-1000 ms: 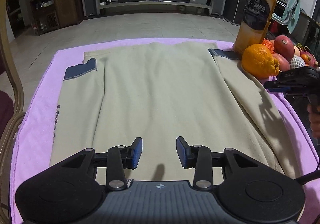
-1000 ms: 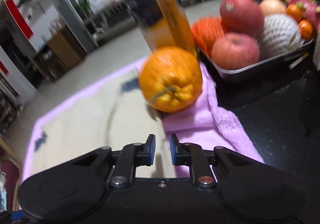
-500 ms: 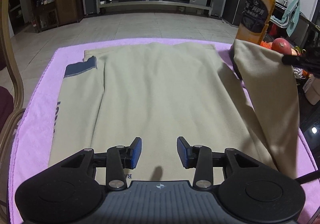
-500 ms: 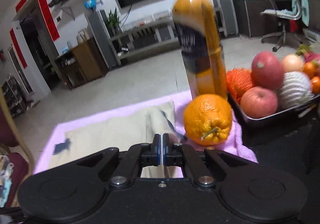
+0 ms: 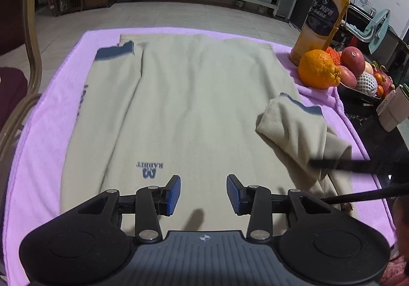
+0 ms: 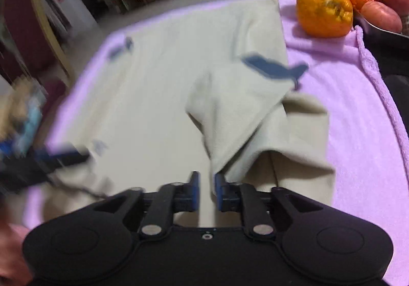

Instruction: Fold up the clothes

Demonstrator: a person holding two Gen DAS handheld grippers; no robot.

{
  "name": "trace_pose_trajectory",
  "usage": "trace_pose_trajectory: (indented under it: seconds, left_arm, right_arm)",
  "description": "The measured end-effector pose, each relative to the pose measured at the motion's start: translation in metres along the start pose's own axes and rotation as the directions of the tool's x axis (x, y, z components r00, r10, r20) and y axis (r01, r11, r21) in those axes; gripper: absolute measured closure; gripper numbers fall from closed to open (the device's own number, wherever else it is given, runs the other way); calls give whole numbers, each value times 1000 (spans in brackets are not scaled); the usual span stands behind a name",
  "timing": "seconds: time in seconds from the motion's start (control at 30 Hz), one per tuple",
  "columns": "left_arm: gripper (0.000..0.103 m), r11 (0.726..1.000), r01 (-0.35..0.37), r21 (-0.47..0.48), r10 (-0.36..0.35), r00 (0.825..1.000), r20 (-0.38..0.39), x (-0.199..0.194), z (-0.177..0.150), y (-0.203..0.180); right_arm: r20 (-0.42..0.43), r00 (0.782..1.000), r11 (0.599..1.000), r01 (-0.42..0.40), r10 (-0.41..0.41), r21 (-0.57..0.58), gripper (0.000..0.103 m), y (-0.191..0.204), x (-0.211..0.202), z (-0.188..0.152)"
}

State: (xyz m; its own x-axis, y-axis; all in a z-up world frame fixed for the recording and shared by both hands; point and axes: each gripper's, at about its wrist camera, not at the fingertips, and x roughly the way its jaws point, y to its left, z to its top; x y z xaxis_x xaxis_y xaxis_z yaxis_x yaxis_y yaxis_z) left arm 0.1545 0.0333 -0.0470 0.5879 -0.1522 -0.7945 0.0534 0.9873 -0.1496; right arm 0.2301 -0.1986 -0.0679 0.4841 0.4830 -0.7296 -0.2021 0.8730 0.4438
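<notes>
Shirt [image 5: 194,112] lies flat on the towel-covered worktop [image 5: 51,117]. Right hand-held gripper [image 6: 205,191] is opening, letting the sleeve [image 6: 245,117] drop inward. Left hand-held gripper [image 5: 203,194] hovers half-open, empty, over the hem.

Even indoor light is seen, moderately bright. Left wrist view is sharp centrally, with fisheye bending and dark vignetting at corners. Right wrist view is smeared by motion blur throughout. Soft shadows are cast under the orange [image 5: 318,69].
</notes>
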Motion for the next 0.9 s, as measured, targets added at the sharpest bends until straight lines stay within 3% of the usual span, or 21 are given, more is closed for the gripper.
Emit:
trace_pose_trajectory:
  seconds: [0.07, 0.17, 0.37, 0.5, 0.57, 0.67, 0.77, 0.83, 0.9]
  left_arm:
    - [64, 1000, -1, 0, 1, 1000, -4, 4, 1, 1]
    - [64, 1000, 0, -8, 0, 1000, 2, 6, 5, 3]
    - [63, 1000, 4, -3, -4, 1000, 2, 12, 7, 3]
    - [63, 1000, 23, -9, -23, 1000, -10, 15, 8, 3]
    - [63, 999, 33, -5, -33, 999, -1, 13, 8, 2]
    - [63, 999, 32, 15, -33, 999, 35, 7, 8, -2]
    - [63, 998, 61, 22, -62, 997, 52, 1, 6, -5]
    - [63, 996, 84, 30, -86, 995, 53, -2, 3, -9]
    - [63, 994, 98, 56, -100, 994, 50, -4, -1, -16]
  right_arm:
    - [105, 994, 997, -27, 20, 68, 68, -9, -18, 12]
    - [211, 977, 974, -22, -27, 225, 67, -42, -25, 36]
    - [134, 983, 903, 55, -123, 427, 67, -94, 22, 61]
    - [85, 993, 869, 25, -77, 494, 69, -113, 46, 53]
    - [116, 992, 865, -19, -46, 502, 97, -114, 43, 51]
    - [191, 979, 892, -19, -75, 451, 98, -102, 19, 52]
    - [338, 932, 905, -26, -133, 426, 98, -100, -36, 54]
    - [435, 874, 905, 11, -215, 425, 98, -111, -79, 51]
    - [509, 799, 895, 79, -320, 438, 98, -129, -121, 47]
